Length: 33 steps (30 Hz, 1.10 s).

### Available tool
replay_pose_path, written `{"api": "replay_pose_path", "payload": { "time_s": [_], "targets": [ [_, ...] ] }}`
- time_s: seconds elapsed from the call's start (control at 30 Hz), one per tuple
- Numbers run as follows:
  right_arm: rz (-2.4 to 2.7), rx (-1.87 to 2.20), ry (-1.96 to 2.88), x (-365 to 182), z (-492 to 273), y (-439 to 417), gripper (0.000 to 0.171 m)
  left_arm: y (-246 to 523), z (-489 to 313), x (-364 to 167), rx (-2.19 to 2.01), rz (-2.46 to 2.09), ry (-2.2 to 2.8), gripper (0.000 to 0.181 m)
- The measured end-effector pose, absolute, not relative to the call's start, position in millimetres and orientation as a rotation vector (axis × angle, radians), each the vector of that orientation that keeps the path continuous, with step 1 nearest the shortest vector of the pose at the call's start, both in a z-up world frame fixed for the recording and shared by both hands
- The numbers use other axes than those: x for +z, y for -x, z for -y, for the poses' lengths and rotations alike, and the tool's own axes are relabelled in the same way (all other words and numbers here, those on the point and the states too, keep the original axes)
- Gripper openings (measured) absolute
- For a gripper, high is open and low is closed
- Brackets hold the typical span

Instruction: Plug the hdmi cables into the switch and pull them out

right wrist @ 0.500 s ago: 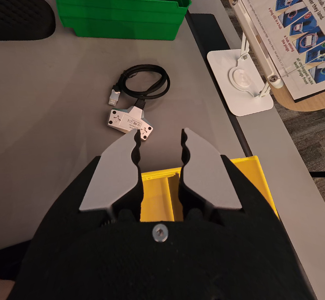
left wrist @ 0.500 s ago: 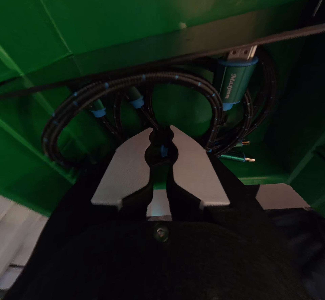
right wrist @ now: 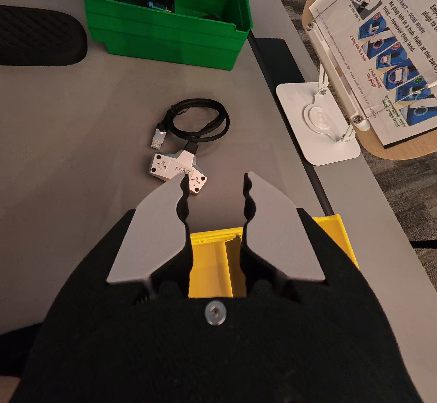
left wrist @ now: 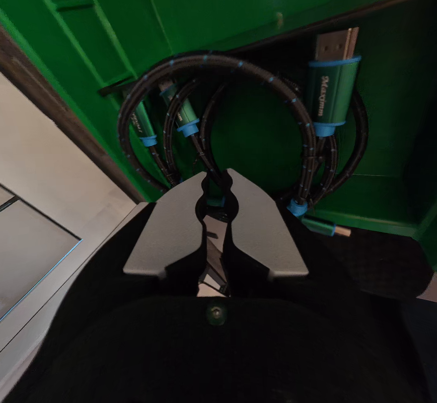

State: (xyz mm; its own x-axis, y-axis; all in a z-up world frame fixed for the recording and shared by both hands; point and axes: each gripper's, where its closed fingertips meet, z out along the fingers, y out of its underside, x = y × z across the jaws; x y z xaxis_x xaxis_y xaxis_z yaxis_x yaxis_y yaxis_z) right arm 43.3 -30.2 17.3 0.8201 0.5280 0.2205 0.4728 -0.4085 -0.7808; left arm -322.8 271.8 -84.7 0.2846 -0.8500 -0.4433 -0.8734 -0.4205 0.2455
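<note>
My left gripper point(left wrist: 216, 175) is shut on a black braided hdmi cable point(left wrist: 236, 64) just above a green plug with a blue collar point(left wrist: 215, 201). It holds a bundle of looped cables in front of the green bin's wall point(left wrist: 212, 1). A large green plug point(left wrist: 331, 91) hangs at the right and two more point(left wrist: 186, 117) at the left. The silver switch point(right wrist: 175, 167) lies underside up on the grey table, with its own coiled black lead point(right wrist: 201, 120). My right gripper point(right wrist: 214, 176) is open and empty just right of the switch.
The green bin point(right wrist: 165, 34) with more cables stands at the back of the table. A yellow bin point(right wrist: 212, 261) sits under my right gripper. A white stand point(right wrist: 316, 122) holding an instruction sheet is at the right edge. A black pad point(right wrist: 35, 34) lies at the far left. My hands' fingertips stand some 50 centimetres from each other.
The left gripper has pulled back and turned with the cable bundle; a light surface now shows at its left. The right gripper has barely shifted and stays open.
</note>
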Motion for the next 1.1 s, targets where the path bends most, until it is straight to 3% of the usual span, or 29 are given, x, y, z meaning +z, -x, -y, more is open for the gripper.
{"api": "replay_pose_path", "payload": {
  "time_s": [0.8, 1.1],
  "targets": [
    [0.749, 0.086, 2.038, 24, 33, -41, 0.044, 299, -291, -7, 0.989, -1.673, 2.074, 0.007],
    [0.765, 0.089, 2.053, 19, 32, -38, 0.044, 271, -284, 2, 0.773, -1.723, 1.973, 0.007]
  ]
}}
